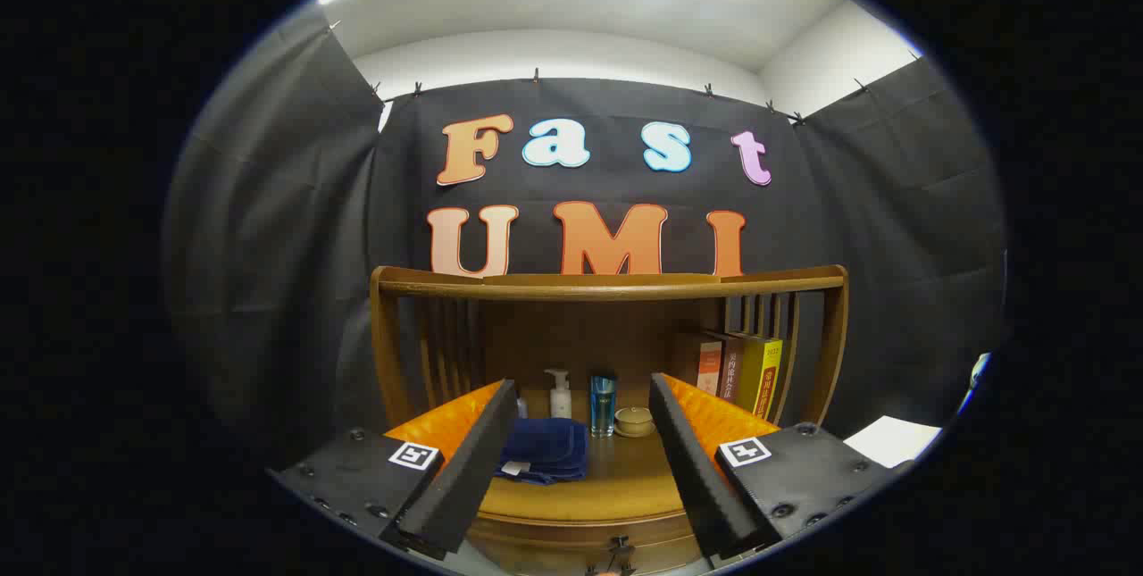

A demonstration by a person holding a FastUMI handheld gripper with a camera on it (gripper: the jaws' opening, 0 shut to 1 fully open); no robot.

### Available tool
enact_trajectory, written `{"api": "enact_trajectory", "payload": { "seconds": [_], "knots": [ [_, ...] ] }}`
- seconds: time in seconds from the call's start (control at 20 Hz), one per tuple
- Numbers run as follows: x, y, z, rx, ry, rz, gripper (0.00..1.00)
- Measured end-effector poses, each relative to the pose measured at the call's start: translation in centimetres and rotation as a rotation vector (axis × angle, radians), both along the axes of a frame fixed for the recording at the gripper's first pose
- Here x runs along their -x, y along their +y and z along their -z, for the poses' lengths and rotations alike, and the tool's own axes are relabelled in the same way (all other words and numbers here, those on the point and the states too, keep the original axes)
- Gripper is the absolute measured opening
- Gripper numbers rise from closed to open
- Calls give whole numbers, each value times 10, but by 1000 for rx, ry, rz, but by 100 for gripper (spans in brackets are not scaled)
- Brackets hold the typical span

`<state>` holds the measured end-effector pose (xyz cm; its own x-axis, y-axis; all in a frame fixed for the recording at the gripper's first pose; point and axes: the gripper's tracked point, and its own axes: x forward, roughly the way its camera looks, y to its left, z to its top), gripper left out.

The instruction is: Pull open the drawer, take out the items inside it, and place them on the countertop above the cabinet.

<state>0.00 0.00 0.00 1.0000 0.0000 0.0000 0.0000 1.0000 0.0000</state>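
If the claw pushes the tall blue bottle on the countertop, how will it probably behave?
The blue bottle is tall, narrow and upright, so it would probably tip rather than slide. It looks glossy, perhaps slippery. The small dish stands right beside it and might get knocked. The claw is open, holding nothing.

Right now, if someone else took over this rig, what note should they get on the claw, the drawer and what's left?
Claw: open, holding nothing, fingers spread wide, aimed at the wooden cabinet.
Drawer: just below the countertop, looks closed; its dark metal handle sits low between the fingers, untouched.
Countertop holds a folded blue towel, pump bottle, blue bottle, small lidded dish and books.
Done: nothing visible.
Left: pull drawer open, lift items out, set them on the countertop.
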Motion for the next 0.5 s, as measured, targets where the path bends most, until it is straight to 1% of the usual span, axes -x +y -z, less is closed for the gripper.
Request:
{"api": "enact_trajectory", "payload": {
  "seconds": [0.5],
  "knots": [
    [-1, 5, 3, 3, 5, -4, 98]
  ]
}}
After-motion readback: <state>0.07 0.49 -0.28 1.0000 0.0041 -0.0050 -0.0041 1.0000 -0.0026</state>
